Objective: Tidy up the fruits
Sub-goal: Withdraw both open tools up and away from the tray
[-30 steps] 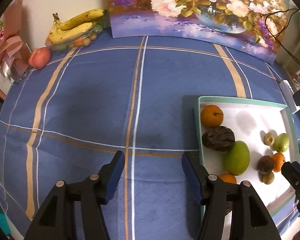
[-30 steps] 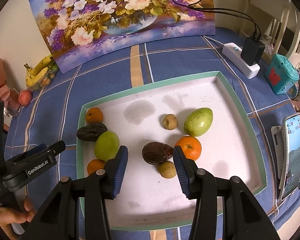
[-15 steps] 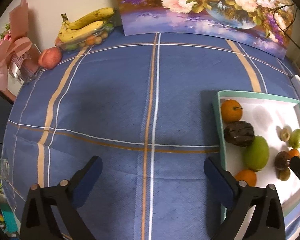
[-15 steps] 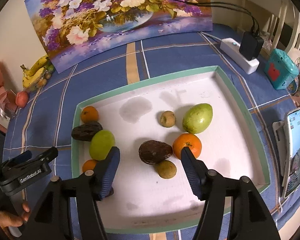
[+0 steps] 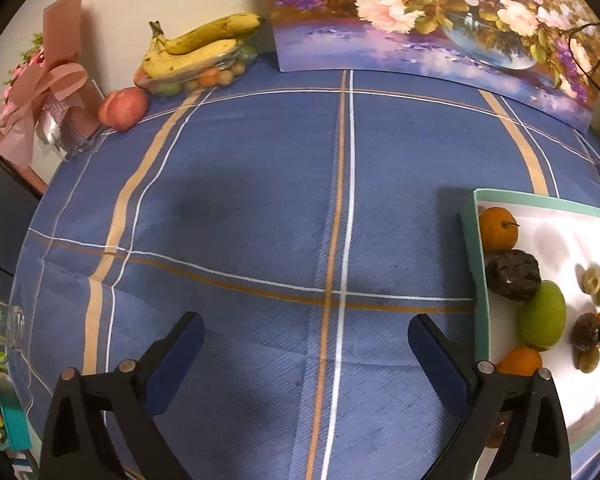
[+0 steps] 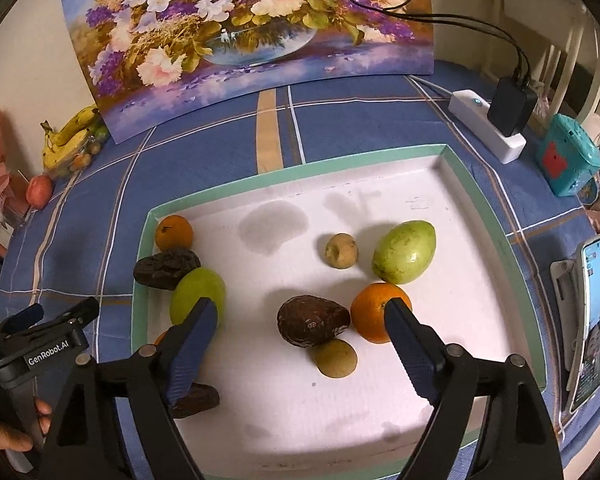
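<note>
A green-rimmed tray (image 6: 496, 216) holds three oranges (image 6: 380, 312), two green mangoes (image 6: 404, 251), three dark wrinkled fruits (image 6: 312, 321) and two small tan fruits (image 6: 341, 250). Beyond it on the blue bench (image 5: 260, 184): one bunch of bananas (image 5: 204, 46), one red apple (image 5: 123, 106), one flower painting (image 6: 252, 36).

Matt woven blue tablecloth (image 5: 260, 200), glossy smooth green mango (image 6: 404, 252), wrinkled rough dark avocado (image 6: 312, 320), matt white tray (image 6: 340, 168)

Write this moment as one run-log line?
left gripper: open, empty, over tablecloth | right gripper: opening, above dark fruit in tray | nothing held
</note>
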`<action>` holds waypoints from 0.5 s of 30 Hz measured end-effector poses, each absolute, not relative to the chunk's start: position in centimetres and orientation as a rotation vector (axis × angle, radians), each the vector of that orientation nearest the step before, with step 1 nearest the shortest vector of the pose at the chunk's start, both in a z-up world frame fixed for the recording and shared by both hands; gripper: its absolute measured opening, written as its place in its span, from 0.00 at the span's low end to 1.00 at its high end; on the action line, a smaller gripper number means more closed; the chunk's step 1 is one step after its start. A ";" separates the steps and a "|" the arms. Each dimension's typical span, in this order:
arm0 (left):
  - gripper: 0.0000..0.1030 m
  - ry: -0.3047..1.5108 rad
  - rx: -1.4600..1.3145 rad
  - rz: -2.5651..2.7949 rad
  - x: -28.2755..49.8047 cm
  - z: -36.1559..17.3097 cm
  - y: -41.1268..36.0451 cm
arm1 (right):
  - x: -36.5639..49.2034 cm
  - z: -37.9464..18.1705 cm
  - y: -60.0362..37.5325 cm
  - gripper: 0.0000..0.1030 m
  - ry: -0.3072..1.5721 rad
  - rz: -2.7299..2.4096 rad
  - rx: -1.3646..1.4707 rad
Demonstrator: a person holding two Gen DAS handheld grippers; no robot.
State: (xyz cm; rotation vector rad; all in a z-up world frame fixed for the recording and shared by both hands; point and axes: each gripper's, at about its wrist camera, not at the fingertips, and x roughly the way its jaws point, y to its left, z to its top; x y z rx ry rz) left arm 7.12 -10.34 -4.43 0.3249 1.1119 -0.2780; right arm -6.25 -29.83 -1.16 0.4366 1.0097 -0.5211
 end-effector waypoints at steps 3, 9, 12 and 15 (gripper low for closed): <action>1.00 1.086 0.321 -0.264 6.5 -3.9 -9.8 | -6.5 -1.1 -29.7 0.84 1.002 -0.526 0.435; 1.00 1.055 0.304 -0.264 4.9 -1.9 -8.5 | -7.5 -0.2 -28.6 0.94 0.977 -0.536 0.426; 1.00 1.011 0.300 -0.258 3.8 -0.7 -7.7 | -8.4 0.2 -27.6 0.94 0.968 -0.530 0.431; 1.00 1.004 0.294 -0.266 2.8 0.0 -7.0 | -9.0 0.4 -26.6 0.94 0.975 -0.531 0.407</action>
